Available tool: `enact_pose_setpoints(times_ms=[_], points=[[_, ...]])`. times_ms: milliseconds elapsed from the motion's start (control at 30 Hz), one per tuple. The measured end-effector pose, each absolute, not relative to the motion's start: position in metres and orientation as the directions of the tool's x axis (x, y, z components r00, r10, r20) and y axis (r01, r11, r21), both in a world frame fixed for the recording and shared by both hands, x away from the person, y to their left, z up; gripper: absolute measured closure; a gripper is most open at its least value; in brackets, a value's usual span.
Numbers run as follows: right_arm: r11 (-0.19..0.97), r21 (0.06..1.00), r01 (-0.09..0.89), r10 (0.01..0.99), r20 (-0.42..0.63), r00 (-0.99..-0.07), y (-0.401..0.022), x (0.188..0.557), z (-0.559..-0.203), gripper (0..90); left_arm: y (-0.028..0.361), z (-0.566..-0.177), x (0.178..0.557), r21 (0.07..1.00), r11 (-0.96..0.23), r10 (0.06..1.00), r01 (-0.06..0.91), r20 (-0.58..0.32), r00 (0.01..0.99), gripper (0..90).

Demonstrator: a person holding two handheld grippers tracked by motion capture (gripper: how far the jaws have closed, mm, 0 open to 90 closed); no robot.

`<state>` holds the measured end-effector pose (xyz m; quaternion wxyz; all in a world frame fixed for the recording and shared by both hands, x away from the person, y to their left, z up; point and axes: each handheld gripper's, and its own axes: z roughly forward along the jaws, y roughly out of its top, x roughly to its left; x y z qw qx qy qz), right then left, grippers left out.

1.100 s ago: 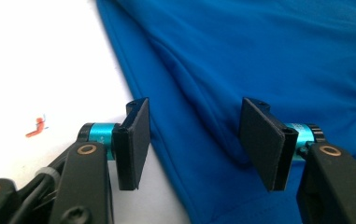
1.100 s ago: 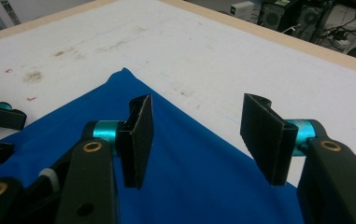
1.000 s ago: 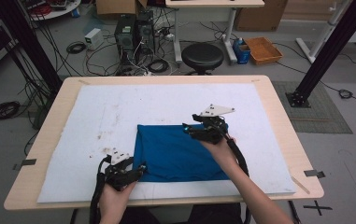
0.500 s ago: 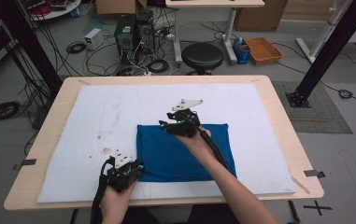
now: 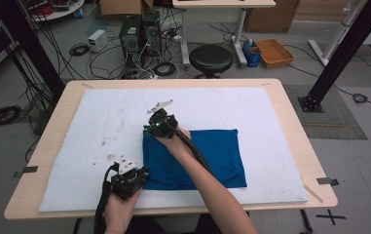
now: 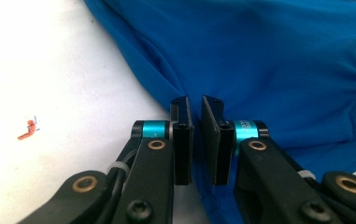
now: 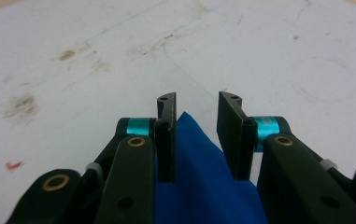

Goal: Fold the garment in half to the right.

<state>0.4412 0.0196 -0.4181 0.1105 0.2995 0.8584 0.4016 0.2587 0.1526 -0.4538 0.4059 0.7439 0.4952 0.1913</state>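
Observation:
A blue cloth [image 5: 207,156] lies folded flat on the white mat [image 5: 100,112]. My left gripper [image 5: 141,174] is at the cloth's near left corner. In the left gripper view its jaws [image 6: 194,105] have just been closing and stand almost together, pinching the cloth's [image 6: 283,60] edge. My right gripper [image 5: 150,131] reaches across to the far left corner. In the right gripper view its jaws [image 7: 196,100] have just been closing but stand apart, with the pointed corner of the cloth [image 7: 199,186] between them and not pressed.
The mat covers most of the wooden table [image 5: 290,97]. Brown stains [image 5: 110,156] and a small red mark [image 6: 28,128] dot the mat left of the cloth. A stool [image 5: 211,58], cables and boxes stand on the floor beyond the table.
My right gripper has travelled left along the cloth's far edge to its far left corner. The left hand has stayed at the near left corner.

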Motion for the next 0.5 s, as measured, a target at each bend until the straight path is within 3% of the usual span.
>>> enact_pose_setpoints(times_ms=[300,500], points=[[0.557,0.696,0.454,0.620,0.016,-0.784,0.049,0.452,-0.435,71.6,0.155,-0.454,0.260,0.790,-0.172,0.887,0.588,-0.135,0.442,82.5],[0.588,0.666,0.459,0.618,-0.004,-0.786,0.053,0.455,-0.440,86.7,0.157,-0.454,0.261,0.787,-0.164,0.883,0.595,-0.151,0.444,82.5]])
